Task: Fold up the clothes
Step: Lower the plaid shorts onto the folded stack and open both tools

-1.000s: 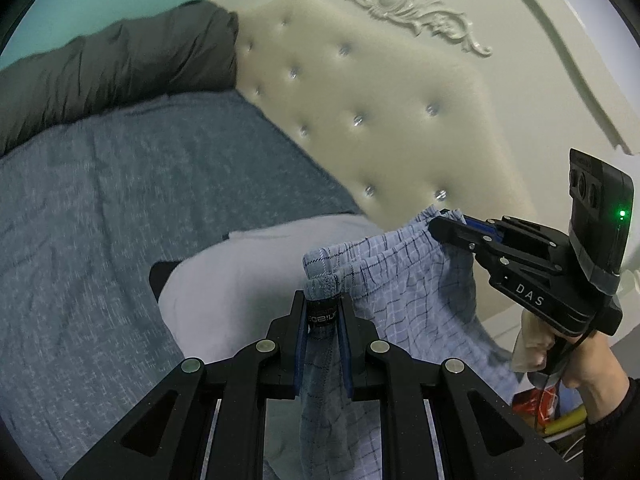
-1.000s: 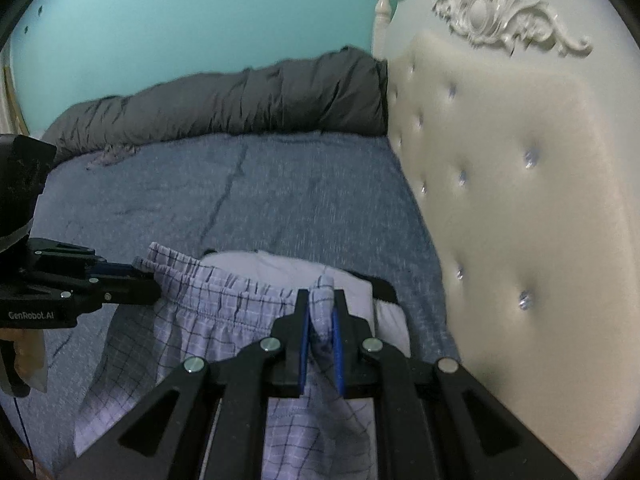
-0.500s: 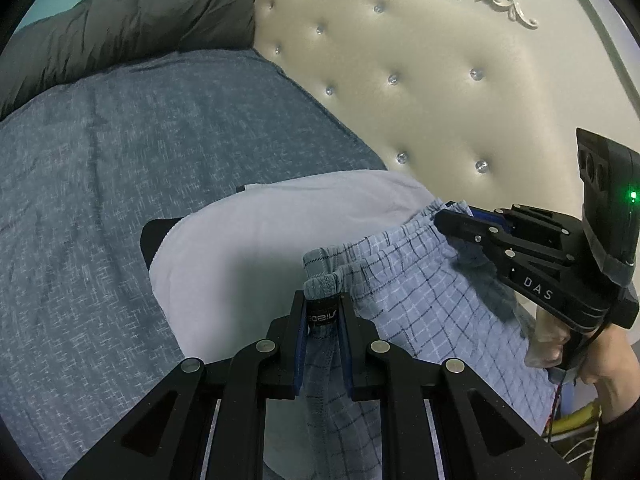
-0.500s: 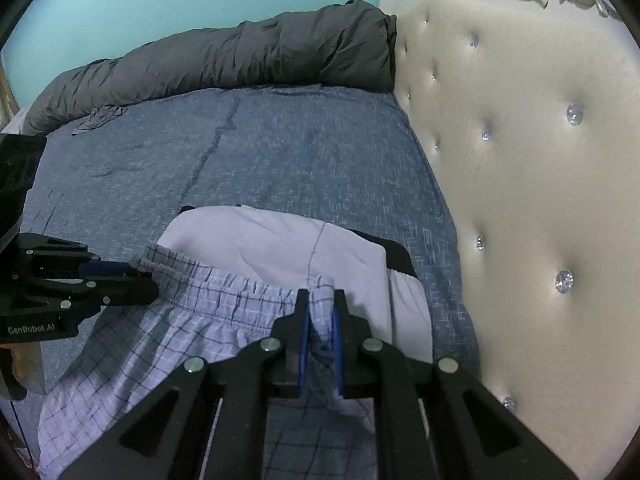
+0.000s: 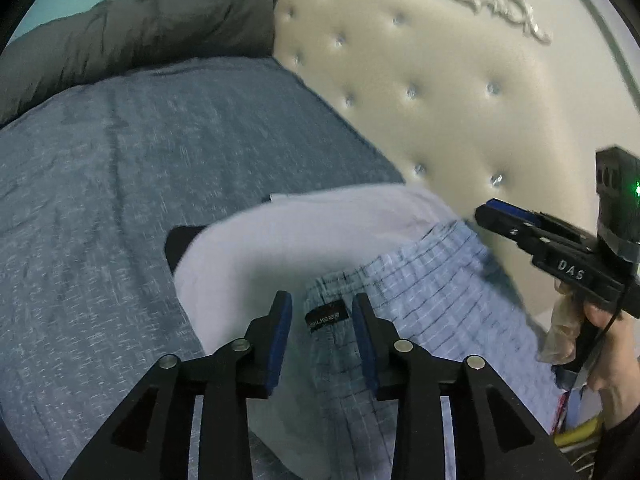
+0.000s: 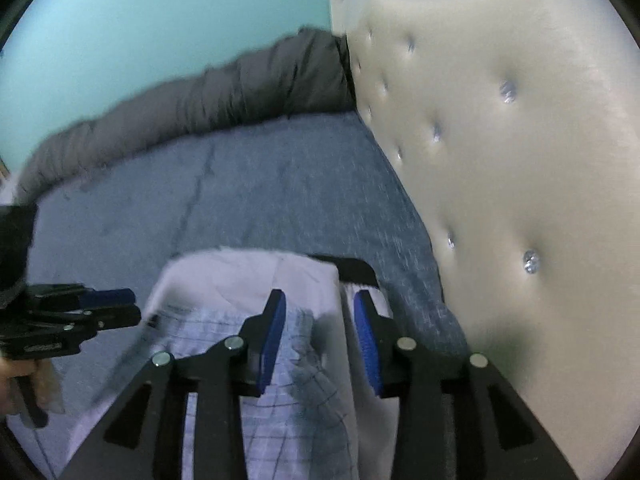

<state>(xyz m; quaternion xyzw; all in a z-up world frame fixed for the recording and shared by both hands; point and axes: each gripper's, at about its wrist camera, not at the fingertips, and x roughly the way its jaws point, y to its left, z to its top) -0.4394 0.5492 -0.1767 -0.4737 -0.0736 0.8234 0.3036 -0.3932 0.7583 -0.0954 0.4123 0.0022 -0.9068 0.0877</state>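
Note:
The blue checked shorts point(image 5: 432, 296) lie on a folded white garment point(image 5: 288, 240) on the bed, waistband label up. My left gripper point(image 5: 322, 312) is open just above the waistband, empty. My right gripper point(image 6: 320, 320) is open and empty over the shorts point(image 6: 280, 376) and the white garment point(image 6: 248, 276). The right gripper also shows in the left wrist view point(image 5: 504, 216), and the left gripper in the right wrist view point(image 6: 120, 304).
A blue-grey bedsheet point(image 5: 160, 160) covers the bed. A rolled dark grey duvet point(image 5: 140, 40) lies along the far side. A cream tufted headboard point(image 5: 460, 100) stands close on the right. A black item point(image 6: 352, 270) peeks from under the white garment.
Both grippers have opened and let go of the shorts' waistband. The shorts have dropped onto the white garment, and both grippers have pulled back a little.

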